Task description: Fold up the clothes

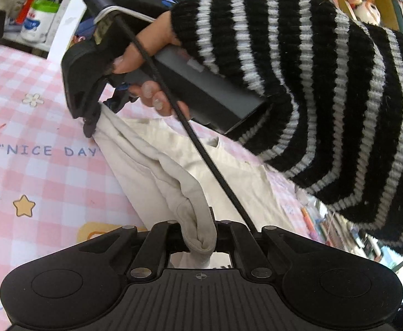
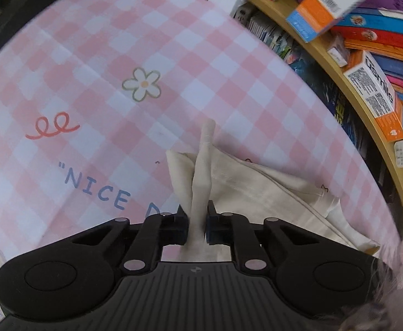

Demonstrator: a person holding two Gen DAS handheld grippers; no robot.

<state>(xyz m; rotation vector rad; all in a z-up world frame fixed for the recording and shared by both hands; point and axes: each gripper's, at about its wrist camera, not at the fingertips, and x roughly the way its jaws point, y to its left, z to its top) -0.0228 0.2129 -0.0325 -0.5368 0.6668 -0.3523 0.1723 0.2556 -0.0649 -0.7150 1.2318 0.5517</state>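
A cream garment (image 1: 234,165) lies partly on the pink checked cloth. My left gripper (image 1: 198,235) is shut on a bunched fold of it, and the fabric rises in a taut band towards the right gripper (image 1: 91,128). That gripper is held by a hand in a black-and-white striped sleeve (image 1: 312,82) and pinches the far corner of the band. In the right wrist view, my right gripper (image 2: 197,226) points down, shut on a narrow ridge of the cream garment (image 2: 256,190). The remaining fabric is spread to its right.
The pink checked cloth (image 2: 118,41) with flowers and "NICE DAY" print covers the work surface. A curved wooden shelf (image 2: 339,77) packed with books and boxes borders its right side. A white tub (image 1: 36,19) and pens stand beyond the far left edge.
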